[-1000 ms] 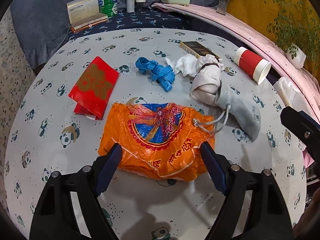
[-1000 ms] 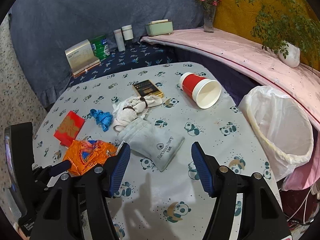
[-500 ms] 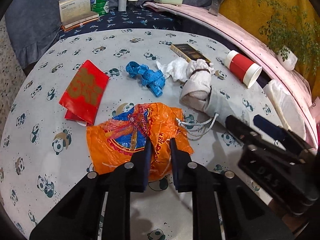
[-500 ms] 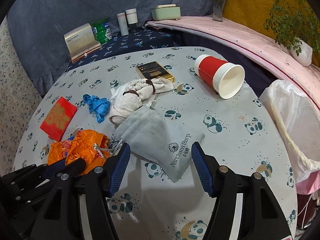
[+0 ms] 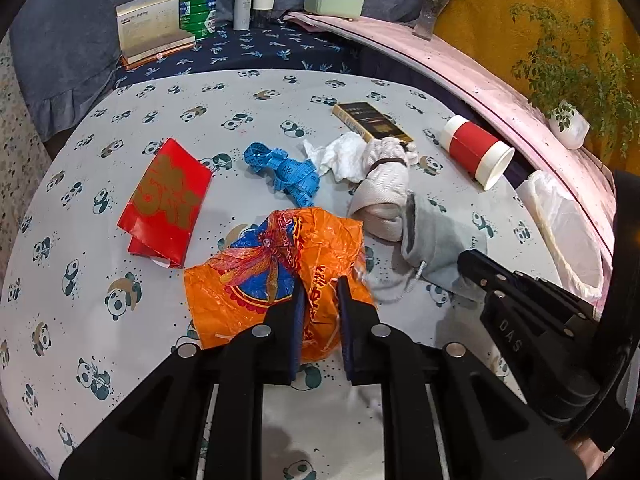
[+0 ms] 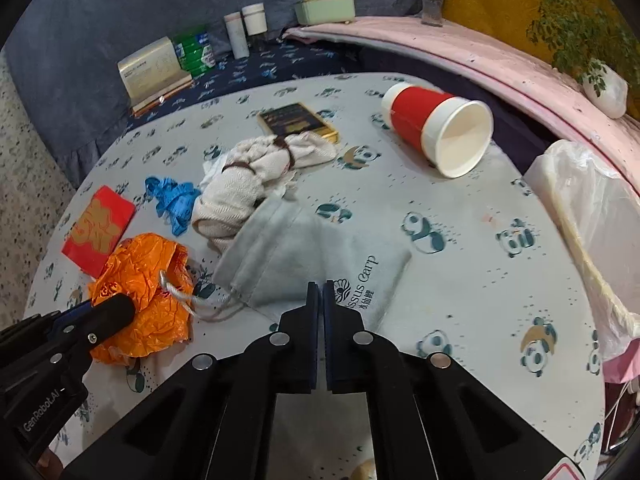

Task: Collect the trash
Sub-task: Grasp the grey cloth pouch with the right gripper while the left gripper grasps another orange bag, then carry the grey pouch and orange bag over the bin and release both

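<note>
Left tool: pinched on orange plastic bag, bunching it for lifting. Right tool: closed on near edge of grey drawstring pouch. Beyond both: red paper cup on worktop. Right: lined bin, probable destination.

White trash bag ran off right edge, its bottom unseen. Orange plastic bag partly hidden behind left gripper fingers. Gray pouch near edge covered by right gripper; whether fabric was pinched couldn't be told. Pouch lettering partly blocked. Labels on back boxes too small to read.
</note>
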`<state>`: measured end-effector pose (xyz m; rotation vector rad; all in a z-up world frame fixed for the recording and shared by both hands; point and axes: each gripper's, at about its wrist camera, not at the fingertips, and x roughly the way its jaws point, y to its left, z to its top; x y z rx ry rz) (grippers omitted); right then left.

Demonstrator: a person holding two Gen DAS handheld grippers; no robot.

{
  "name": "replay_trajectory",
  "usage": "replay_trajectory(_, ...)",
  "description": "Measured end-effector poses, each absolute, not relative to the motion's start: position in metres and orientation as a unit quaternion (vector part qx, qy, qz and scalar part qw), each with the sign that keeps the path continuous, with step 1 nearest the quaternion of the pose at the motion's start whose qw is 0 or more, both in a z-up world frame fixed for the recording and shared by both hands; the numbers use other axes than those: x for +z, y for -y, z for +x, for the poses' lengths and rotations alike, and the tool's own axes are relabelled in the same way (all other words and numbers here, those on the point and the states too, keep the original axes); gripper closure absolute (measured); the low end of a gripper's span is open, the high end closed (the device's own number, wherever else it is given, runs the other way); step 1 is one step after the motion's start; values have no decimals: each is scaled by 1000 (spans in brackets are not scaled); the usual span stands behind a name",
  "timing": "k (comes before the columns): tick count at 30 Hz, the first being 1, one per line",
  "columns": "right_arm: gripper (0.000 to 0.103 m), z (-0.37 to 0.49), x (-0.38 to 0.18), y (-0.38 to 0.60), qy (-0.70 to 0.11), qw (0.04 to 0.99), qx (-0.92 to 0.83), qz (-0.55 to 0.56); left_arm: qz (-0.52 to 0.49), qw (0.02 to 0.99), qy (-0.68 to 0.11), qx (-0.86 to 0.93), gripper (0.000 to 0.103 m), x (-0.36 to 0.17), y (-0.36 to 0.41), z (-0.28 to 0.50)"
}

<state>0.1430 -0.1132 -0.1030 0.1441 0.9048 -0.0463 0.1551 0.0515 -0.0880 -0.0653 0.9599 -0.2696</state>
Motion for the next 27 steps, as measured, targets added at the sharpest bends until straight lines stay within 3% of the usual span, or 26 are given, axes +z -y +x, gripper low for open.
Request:
replay_trajectory(14, 101, 108, -47, 164, -372, 921, -59, 101, -26, 882, -440, -164, 89, -63, -19, 138)
replay_trajectory(27, 101, 78, -10, 232, -321, 932, -115, 121, 11, 881, -406, -242, 89, -28, 73, 129)
